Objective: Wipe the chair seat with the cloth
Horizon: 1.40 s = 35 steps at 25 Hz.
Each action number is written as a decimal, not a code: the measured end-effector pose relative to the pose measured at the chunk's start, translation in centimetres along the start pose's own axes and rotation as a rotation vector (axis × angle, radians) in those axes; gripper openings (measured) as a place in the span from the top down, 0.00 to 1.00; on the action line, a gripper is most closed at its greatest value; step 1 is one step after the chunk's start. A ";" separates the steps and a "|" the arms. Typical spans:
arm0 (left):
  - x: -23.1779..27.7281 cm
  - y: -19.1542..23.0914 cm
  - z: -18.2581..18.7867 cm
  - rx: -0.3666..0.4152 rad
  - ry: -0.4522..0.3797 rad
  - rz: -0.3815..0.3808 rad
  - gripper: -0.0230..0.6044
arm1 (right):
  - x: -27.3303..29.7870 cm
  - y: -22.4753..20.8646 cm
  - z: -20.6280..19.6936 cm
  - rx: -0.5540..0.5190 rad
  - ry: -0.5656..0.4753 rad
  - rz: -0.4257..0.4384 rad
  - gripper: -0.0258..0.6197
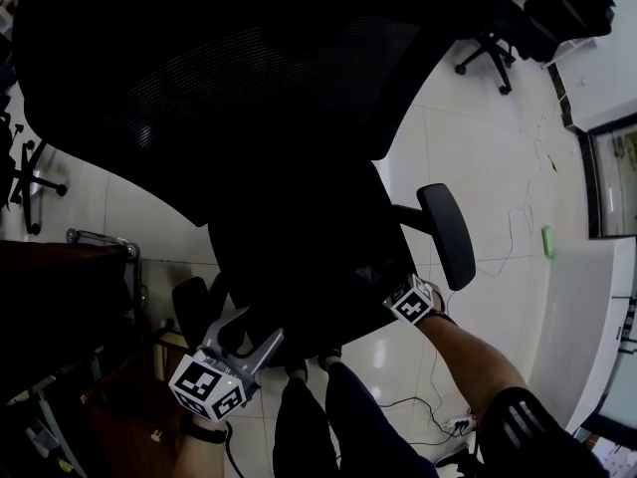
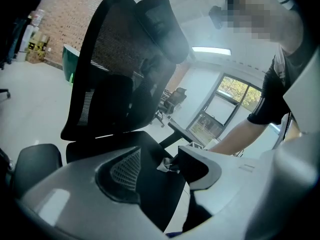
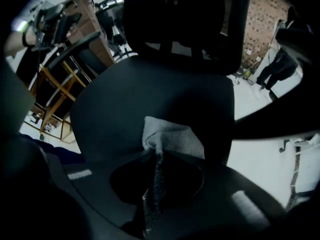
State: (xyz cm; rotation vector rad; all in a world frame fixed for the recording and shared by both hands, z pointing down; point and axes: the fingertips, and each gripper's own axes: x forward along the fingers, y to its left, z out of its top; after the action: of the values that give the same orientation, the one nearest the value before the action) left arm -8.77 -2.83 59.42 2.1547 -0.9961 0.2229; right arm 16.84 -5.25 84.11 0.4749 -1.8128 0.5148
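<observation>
Grey cloth [image 3: 172, 136] is clamped between the closed jaws of the right gripper [image 3: 152, 153]. In the right gripper view a narrow strip of it runs back between the jaws at lower centre. The bunched free end spreads past the jaw tips and lies on the black chair seat [image 3: 150, 89], on the part of the seat nearest the camera. Left gripper [image 1: 257, 329]: lower left of the head view, jaws apart, nothing held. Its own view shows only the seat surface beyond the gap, with a small pale fold of the cloth just right of centre. This gripper sits beside the seat's edge; contact with the chair cannot be confirmed. In the head view the right gripper's marker cube [image 1: 411, 300] lies right of centre at the seat's edge, and the forearm [image 1: 468, 352] leads away to the lower right. The seat area in that view is very dark, so the cloth is probably there but cannot be made out. Mesh backrest [image 1: 229, 78] fills the upper half of the head view. One padded armrest [image 1: 446, 235] stands right of centre, just above the marker cube. Pale tiled floor [image 1: 478, 157] surrounds the chair. Wooden frame [image 3: 55, 91] occupies the left edge of the right gripper view.
</observation>
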 end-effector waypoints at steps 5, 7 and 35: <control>-0.8 0.7 1.2 0.007 -0.023 0.016 0.56 | 1.0 5.5 14.1 -0.035 -0.263 0.106 0.93; -1.2 1.1 1.9 0.010 -0.041 0.025 0.56 | 2.5 7.7 19.9 -0.052 -0.317 0.145 0.93; 1.1 1.9 3.8 0.000 -0.071 0.013 0.56 | 6.6 -11.1 21.3 -0.034 -0.087 -0.071 0.93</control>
State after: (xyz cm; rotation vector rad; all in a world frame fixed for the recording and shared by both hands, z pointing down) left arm -9.88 -6.90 58.26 2.1699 -1.0511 0.1533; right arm 4.52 -26.82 85.89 0.5432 -1.8774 0.4200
